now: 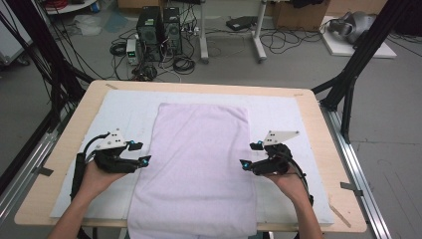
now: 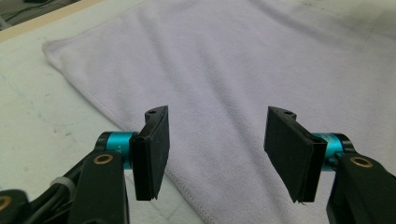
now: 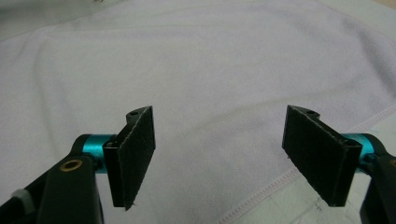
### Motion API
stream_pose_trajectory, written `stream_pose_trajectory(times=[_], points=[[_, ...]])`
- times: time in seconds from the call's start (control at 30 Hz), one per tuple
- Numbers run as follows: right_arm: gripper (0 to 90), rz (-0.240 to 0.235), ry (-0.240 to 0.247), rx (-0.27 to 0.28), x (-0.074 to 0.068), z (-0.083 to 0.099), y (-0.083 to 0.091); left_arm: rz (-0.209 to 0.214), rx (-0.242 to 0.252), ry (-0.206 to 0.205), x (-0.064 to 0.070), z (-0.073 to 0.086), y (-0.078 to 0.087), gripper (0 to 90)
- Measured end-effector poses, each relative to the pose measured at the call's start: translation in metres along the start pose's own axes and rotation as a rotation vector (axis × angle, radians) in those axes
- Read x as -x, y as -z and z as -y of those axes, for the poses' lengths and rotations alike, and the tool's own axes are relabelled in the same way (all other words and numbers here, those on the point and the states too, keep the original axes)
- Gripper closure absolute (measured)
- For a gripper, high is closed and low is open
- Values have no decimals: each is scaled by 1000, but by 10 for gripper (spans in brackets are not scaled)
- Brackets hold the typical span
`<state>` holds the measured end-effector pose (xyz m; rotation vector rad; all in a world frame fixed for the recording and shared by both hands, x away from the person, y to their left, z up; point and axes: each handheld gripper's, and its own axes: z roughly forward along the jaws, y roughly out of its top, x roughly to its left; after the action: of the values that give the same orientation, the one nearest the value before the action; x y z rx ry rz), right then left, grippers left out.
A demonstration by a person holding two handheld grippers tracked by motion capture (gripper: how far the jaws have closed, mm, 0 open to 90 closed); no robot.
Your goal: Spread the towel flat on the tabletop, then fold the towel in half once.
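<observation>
A: High view, item one?
B: Towel [image 1: 196, 169], lavender, flat on table [image 1: 318, 134]; left gripper [image 1: 139, 153] at its left edge, right gripper [image 1: 252, 155] at its right.
A: Gripper views?
B: Both spread wide over towel hem, holding nothing.

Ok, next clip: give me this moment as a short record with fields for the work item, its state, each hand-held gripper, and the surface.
item: pale lilac towel
state: spread flat lengthwise, near end hanging over the table's front edge
left hand-held gripper: open, at the towel's left edge, nothing between the jaws
right hand-held gripper: open, at the towel's right edge, nothing between the jaws
surface: white mat on a wooden table
contact: cannot tell whether the jaws touch the towel
</observation>
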<state>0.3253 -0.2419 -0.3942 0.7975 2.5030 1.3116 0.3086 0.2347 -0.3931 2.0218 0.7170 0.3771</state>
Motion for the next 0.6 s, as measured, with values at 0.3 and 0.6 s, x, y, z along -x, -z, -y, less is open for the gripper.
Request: stream_pose_trajectory(times=[0.3, 0.6], points=[[246, -4, 2, 10, 9, -16, -3, -9, 25, 7, -4, -7, -3, 412], [249, 11, -29, 15, 35, -28, -5, -30, 47, 38, -17, -19, -6, 408]])
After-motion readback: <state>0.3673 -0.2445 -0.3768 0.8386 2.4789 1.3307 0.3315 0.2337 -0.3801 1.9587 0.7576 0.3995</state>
